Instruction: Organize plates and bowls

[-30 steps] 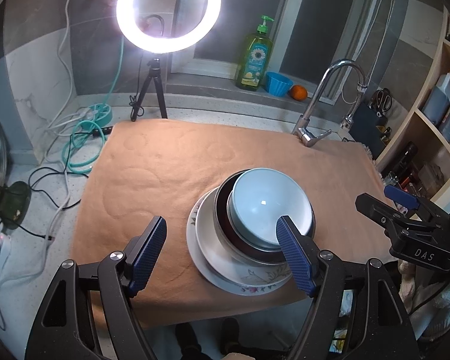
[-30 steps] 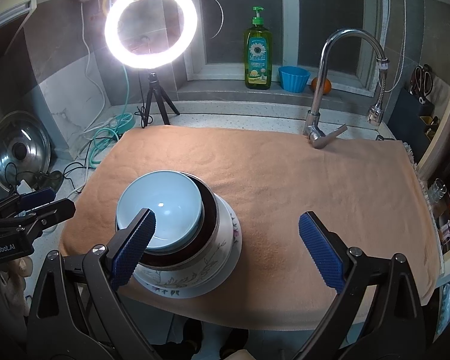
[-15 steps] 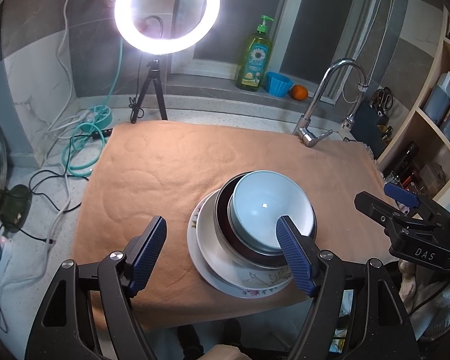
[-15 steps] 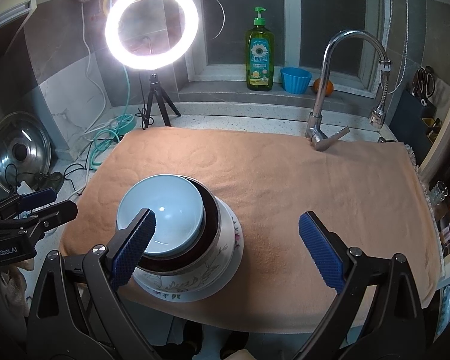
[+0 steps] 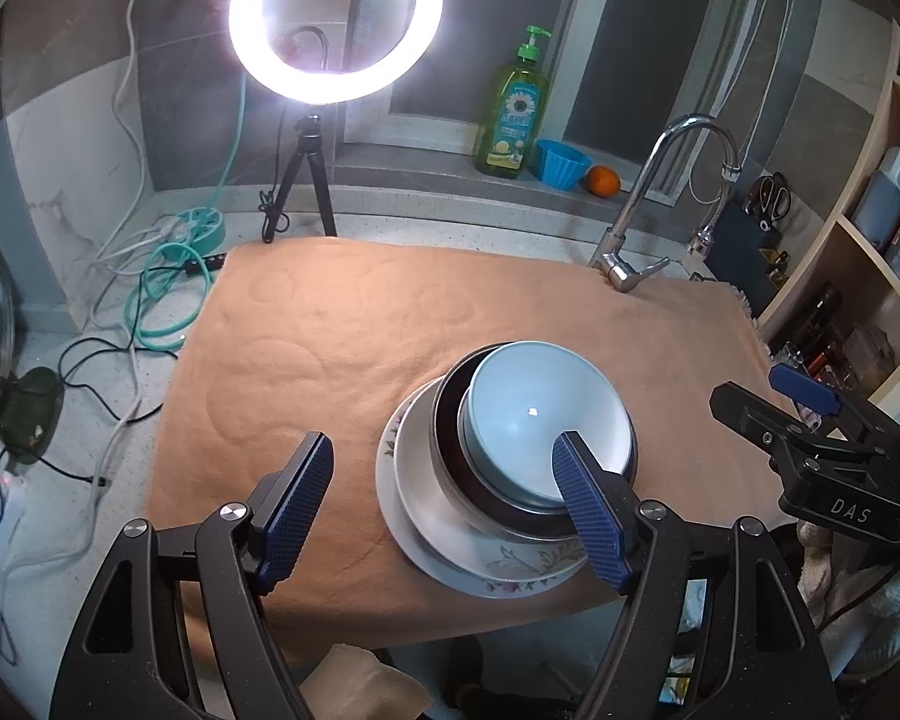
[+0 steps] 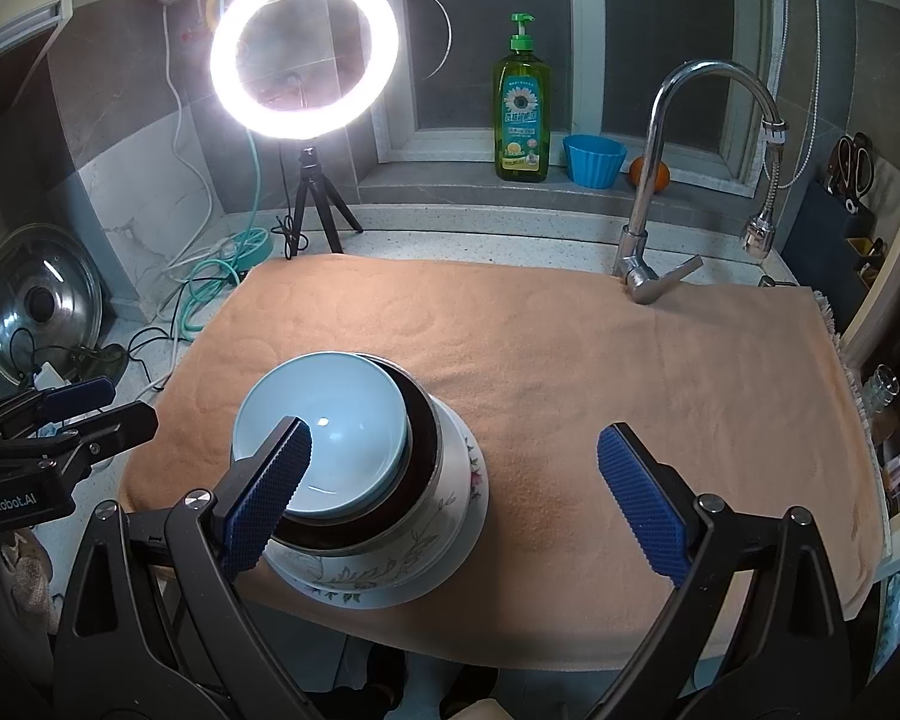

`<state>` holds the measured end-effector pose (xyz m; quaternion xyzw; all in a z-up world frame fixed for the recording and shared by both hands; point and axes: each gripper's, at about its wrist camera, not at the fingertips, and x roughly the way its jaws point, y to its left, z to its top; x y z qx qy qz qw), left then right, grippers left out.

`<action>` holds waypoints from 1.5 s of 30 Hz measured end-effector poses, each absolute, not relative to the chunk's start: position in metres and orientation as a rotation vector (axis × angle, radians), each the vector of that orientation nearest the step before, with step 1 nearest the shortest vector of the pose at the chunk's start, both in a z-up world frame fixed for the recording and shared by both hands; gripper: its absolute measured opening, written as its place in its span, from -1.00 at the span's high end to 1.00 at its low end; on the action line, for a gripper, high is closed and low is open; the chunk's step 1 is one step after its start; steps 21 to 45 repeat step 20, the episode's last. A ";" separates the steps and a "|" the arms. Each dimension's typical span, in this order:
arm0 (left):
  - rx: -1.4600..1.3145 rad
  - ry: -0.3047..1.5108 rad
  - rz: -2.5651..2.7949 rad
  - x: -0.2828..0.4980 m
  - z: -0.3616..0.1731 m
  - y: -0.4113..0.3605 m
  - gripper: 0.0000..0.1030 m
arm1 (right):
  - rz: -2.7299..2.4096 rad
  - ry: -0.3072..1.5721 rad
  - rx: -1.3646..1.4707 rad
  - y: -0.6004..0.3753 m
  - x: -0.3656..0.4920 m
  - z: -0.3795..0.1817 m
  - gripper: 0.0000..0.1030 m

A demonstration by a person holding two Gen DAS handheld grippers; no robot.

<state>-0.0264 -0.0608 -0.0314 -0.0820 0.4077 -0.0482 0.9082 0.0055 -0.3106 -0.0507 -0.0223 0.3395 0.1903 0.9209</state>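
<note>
A stack of dishes stands on the orange towel [image 5: 342, 348] near its front edge. A light blue bowl [image 5: 540, 414] sits on top, inside a dark brown bowl [image 5: 450, 450], inside a white floral bowl [image 6: 390, 564], on a floral plate [image 5: 510, 576]. The blue bowl also shows in the right wrist view [image 6: 324, 432]. My left gripper [image 5: 444, 510] is open and empty, held above and in front of the stack. My right gripper [image 6: 456, 498] is open and empty, to the right of the stack. Each gripper shows in the other's view.
A ring light on a tripod [image 5: 330, 18] stands at the back left, with cables [image 5: 168, 276] beside it. A faucet [image 5: 660, 192] rises at the towel's back right. Soap bottle [image 6: 522, 108], blue cup [image 6: 594, 159] and orange sit on the sill. Shelves [image 5: 858, 240] stand right. A pot lid [image 6: 39, 300] leans left.
Both views shift only slightly; the grippers drift a little while staying open. The dish stack has not moved.
</note>
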 end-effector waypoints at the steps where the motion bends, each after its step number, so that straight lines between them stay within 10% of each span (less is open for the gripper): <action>1: -0.169 0.839 -0.101 -0.027 -0.031 -0.061 -0.47 | 0.391 0.699 -0.043 -0.311 0.005 -0.051 -0.91; 45: -0.162 0.828 -0.069 -0.022 -0.029 -0.061 -0.47 | 0.396 0.709 -0.041 -0.305 0.011 -0.054 -0.91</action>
